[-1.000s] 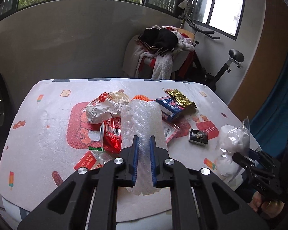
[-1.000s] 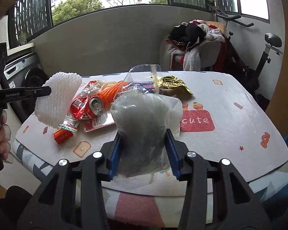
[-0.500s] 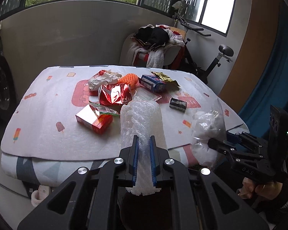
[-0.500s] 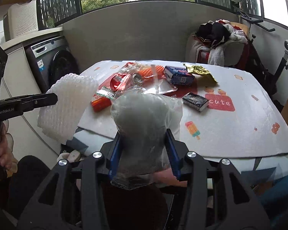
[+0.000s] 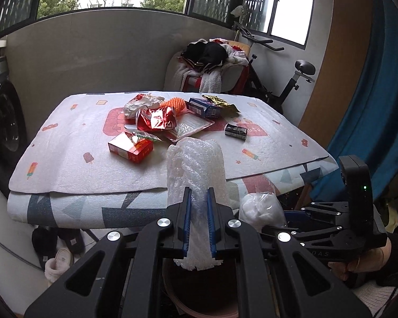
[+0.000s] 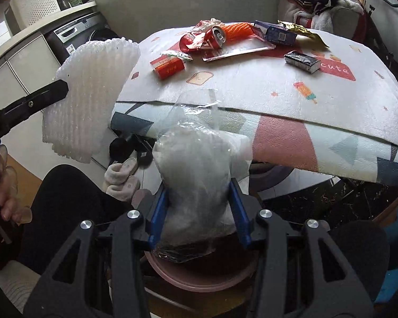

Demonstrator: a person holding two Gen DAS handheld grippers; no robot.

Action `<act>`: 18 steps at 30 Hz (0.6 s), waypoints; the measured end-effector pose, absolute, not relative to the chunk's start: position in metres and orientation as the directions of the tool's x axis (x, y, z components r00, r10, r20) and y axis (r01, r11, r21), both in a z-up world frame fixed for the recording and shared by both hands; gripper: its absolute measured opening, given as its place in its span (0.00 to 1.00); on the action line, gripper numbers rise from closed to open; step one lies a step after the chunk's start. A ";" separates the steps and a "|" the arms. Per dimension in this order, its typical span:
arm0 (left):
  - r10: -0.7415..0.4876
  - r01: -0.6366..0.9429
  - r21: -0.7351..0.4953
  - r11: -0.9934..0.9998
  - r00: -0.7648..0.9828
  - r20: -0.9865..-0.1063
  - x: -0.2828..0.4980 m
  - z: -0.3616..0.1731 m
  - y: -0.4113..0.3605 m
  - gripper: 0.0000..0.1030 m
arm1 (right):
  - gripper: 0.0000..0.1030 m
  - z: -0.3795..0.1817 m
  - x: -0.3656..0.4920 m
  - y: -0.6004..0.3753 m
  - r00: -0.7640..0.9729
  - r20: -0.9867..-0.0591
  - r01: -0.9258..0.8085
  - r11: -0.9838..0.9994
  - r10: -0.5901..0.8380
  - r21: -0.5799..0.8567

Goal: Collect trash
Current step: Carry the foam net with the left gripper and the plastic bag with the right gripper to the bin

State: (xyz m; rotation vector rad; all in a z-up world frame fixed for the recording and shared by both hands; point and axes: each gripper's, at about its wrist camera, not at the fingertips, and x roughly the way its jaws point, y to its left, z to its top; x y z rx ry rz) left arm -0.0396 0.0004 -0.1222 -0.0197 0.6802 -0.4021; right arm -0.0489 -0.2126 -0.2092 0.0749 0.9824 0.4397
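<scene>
While the left gripper (image 5: pixel 199 198) pinches a white foam net sleeve (image 5: pixel 196 164) tight between its blue pads, its jaws nearly together, the sleeve stands up past the fingertips and hangs out below them, directly over the pink-rimmed bin (image 5: pixel 199 291) on the floor just in front of the table (image 5: pixel 66 206). From the right wrist camera the same sleeve (image 6: pixel 92 98) shows left of the table's near edge, clamped in the black finger (image 6: pixel 31 103) of that gripper.

To the right of the sleeve, the right gripper (image 6: pixel 199 198) holds a clear plastic bag (image 6: pixel 196 169) stuffed with something white; its jaws stand at middling width, pads pressed into the bag's sides. The bag's lower end hangs above the bin's rim (image 6: pixel 199 275), also off the table's front edge.

On the table, from left to right, lie a red carton (image 5: pixel 131 148), a crushed red can (image 6: pixel 215 35) beside crumpled red foil (image 5: pixel 156 119), an orange foam net (image 5: pixel 175 104), a blue box (image 5: pixel 204 107), a gold wrapper (image 5: pixel 220 103) and a small black packet (image 5: pixel 235 131). Slippers (image 5: pixel 58 259) sit on the floor under the table's left end.
</scene>
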 end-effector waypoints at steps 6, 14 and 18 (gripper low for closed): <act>-0.361 0.333 -0.169 0.928 0.685 -0.632 -0.035 -0.145 0.005 0.11 | 0.56 -0.221 -0.042 -0.207 0.418 -0.819 -0.339 0.903 0.394 0.262; -0.360 0.364 -0.137 0.921 0.666 -0.653 -0.034 -0.171 0.001 0.11 | 0.89 -0.200 -0.030 -0.216 0.506 -0.765 -0.356 0.905 0.397 0.234; -0.387 0.405 -0.129 0.905 0.661 -0.643 -0.036 -0.179 -0.002 0.11 | 0.94 -0.179 -0.021 -0.227 0.637 -0.692 -0.379 0.920 0.341 0.104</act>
